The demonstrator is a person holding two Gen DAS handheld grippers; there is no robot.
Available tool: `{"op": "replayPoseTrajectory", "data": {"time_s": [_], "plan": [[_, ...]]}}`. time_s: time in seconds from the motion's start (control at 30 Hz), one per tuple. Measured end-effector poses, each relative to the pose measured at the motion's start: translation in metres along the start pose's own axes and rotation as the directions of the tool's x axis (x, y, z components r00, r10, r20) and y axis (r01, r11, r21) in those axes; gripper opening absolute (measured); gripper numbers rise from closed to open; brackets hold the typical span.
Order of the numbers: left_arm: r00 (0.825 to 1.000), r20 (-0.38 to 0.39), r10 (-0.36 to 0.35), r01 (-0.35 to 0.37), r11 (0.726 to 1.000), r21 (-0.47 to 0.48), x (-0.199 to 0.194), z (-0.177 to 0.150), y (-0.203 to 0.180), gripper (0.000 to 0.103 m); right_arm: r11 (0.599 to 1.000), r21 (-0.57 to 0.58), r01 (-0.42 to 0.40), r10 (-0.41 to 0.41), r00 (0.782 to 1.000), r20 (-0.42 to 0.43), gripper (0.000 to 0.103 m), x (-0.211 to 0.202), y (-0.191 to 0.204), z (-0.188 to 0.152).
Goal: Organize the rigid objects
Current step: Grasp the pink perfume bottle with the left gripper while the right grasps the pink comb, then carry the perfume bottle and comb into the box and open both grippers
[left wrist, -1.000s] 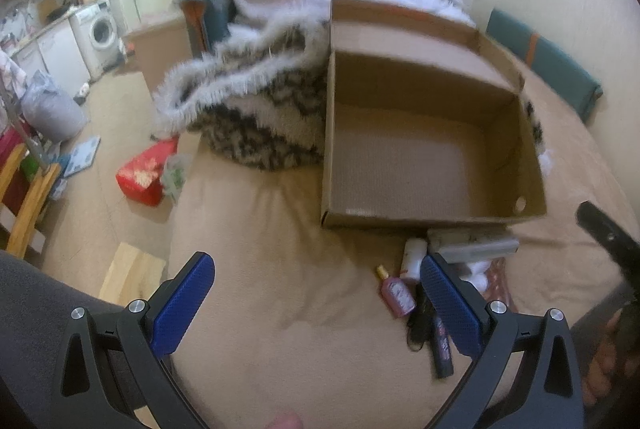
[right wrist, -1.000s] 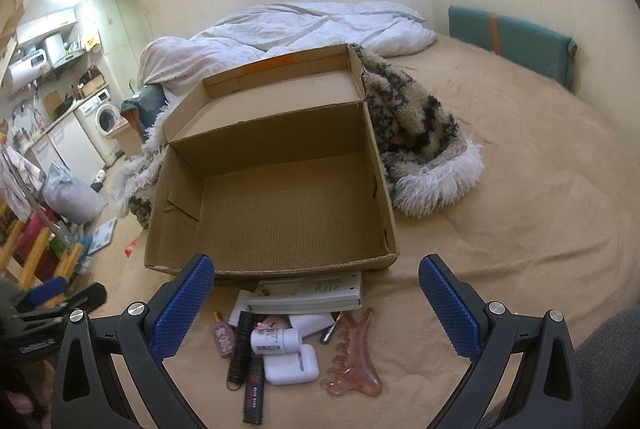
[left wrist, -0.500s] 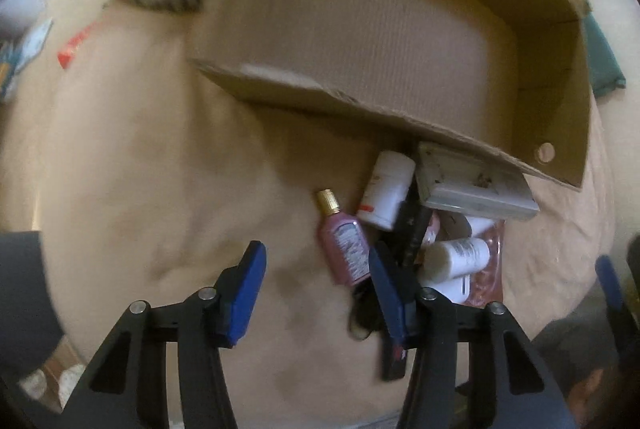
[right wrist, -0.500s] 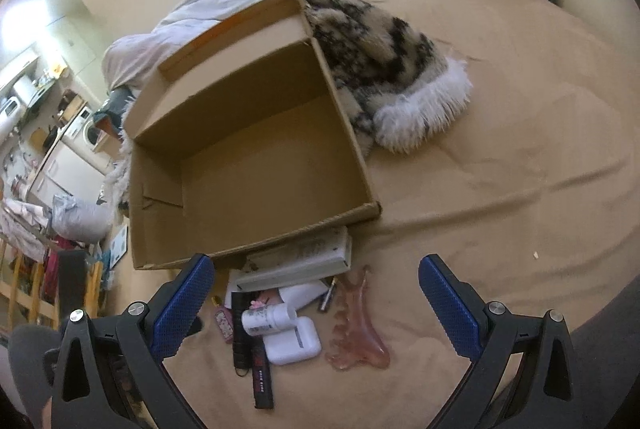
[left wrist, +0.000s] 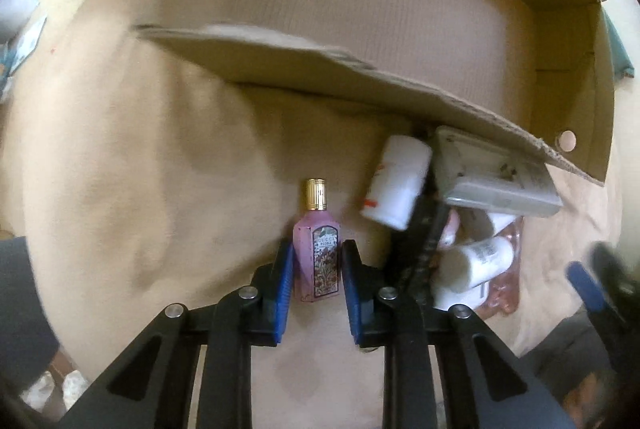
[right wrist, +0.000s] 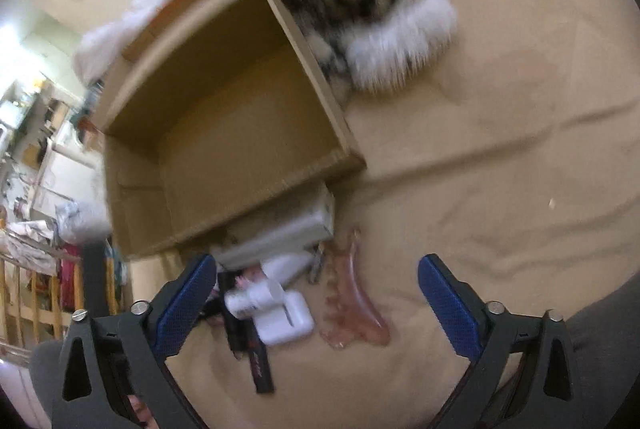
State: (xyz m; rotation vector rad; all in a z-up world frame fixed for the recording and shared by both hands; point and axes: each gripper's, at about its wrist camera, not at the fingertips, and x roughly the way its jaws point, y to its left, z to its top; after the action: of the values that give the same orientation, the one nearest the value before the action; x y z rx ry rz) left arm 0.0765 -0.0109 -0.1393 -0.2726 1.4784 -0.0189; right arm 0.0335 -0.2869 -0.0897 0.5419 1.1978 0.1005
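My left gripper point(left wrist: 317, 249) is shut on a small pink perfume bottle point(left wrist: 317, 257) with a gold cap, lying on the tan bedcover in front of the open cardboard box point(left wrist: 360, 69). Beside it lie a white bottle point(left wrist: 394, 183), a flat grey box point(left wrist: 496, 177), a black item point(left wrist: 420, 245) and another white bottle point(left wrist: 476, 261). My right gripper point(right wrist: 318, 277) is open above the same pile: a white bottle point(right wrist: 256, 299), a white charger point(right wrist: 288, 321), a pink comb-shaped tool point(right wrist: 354, 309) and a black stick point(right wrist: 250, 349). The cardboard box point(right wrist: 224, 133) stands empty behind.
A black-and-white fluffy blanket point(right wrist: 360, 13) lies against the box's right side. The tan bedcover point(right wrist: 500, 169) spreads to the right. The room floor with furniture point(right wrist: 36, 229) lies beyond the bed's left edge.
My left gripper dropped to the pile and closed around the pink perfume bottle. My right gripper moved down toward the pile and stayed open.
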Motion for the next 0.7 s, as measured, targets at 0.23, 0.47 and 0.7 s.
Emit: {"op": "replayPoseTrajectory", "data": {"time_s": [0.23,0.47,0.7], "plan": [[0.998,0.011,0.066,-0.066,0.998,0.020,-0.015,-0.013,0.019,0.021,0.990,-0.008,0.139,-0.137,0.959,-0.248,0.049,0.065,-0.006,-0.010],[0.996,0.027,0.090,-0.091,0.996,0.025,0.000,-0.017,0.022,0.021,0.925,-0.241,0.294,-0.343,0.919,-0.193,0.053,0.092,0.028,-0.025],[0.990,0.041,0.134,-0.137,0.988,0.065,0.014,-0.023,0.001,0.021,0.867,-0.329,0.373,-0.423,0.901,-0.094,0.059,0.107,0.052,-0.038]]}}
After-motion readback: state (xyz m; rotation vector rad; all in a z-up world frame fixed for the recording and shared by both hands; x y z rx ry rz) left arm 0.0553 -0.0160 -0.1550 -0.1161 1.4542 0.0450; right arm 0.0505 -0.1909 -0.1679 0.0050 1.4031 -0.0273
